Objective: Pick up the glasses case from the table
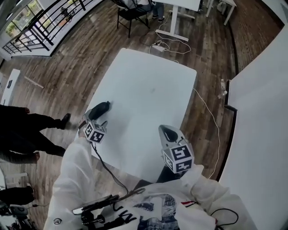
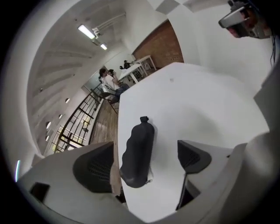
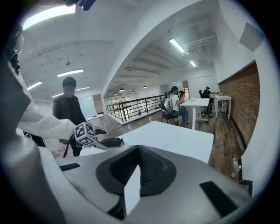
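A dark, elongated glasses case [image 1: 100,109] lies at the left edge of the white table [image 1: 148,99]. In the left gripper view the case [image 2: 138,148] sits between the two spread jaws of my left gripper [image 2: 144,162], which is open; neither pad touches it. In the head view the left gripper [image 1: 92,119] hovers just in front of the case, with its marker cube behind it. My right gripper [image 1: 168,133] hangs over the table's near right part, shut with nothing in it. In the right gripper view its pads [image 3: 131,183] meet, and the case [image 3: 111,141] shows far off.
A second white surface [image 1: 265,112] stands to the right, with a cable [image 1: 208,114] and a small bottle [image 1: 222,85] in the gap between. A person in dark clothes [image 1: 27,130] stands left of the table. A chair [image 1: 130,13] and a power strip [image 1: 157,46] are beyond the far edge.
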A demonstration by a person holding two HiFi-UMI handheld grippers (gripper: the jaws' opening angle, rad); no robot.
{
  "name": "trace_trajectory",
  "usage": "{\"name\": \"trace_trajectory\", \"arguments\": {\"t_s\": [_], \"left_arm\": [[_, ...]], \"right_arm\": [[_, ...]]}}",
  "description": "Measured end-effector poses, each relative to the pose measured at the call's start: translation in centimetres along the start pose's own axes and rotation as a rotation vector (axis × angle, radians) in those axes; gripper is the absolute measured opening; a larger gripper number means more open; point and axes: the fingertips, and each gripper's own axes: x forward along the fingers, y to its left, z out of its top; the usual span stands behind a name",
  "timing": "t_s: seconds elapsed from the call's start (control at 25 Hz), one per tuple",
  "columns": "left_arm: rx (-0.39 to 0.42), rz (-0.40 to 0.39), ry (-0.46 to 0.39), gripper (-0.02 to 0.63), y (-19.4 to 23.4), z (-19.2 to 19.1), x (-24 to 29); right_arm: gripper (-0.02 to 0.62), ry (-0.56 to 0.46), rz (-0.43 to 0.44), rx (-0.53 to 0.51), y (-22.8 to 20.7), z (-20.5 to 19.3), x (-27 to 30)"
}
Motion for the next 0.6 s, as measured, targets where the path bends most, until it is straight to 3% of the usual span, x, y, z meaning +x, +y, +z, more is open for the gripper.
{"name": "trace_trajectory", "arguments": {"t_s": [0.2,0.36,0.48,0.6], "left_arm": [[-0.005,-0.113,0.145,0.466,2.3,-2.2,6.8],[-0.052,-0.178,0.23,0.442,3.4,-3.3,7.3],[-0.088,-0.22,0.248,0.388,2.5,-3.8,7.7],[-0.113,-0.185,0.22,0.376,1.7,-3.4,6.9]], "right_arm": [[0.006,0.048,-0.046,-0.002,-1.8,-1.4,-1.3],[0.006,0.072,-0.073,0.0,-2.6,-2.1,-2.4],[0.006,0.076,-0.084,0.019,-2.9,-3.1,-2.5],[0.006,0.067,-0.072,0.028,-2.4,-3.1,-2.1]]}}
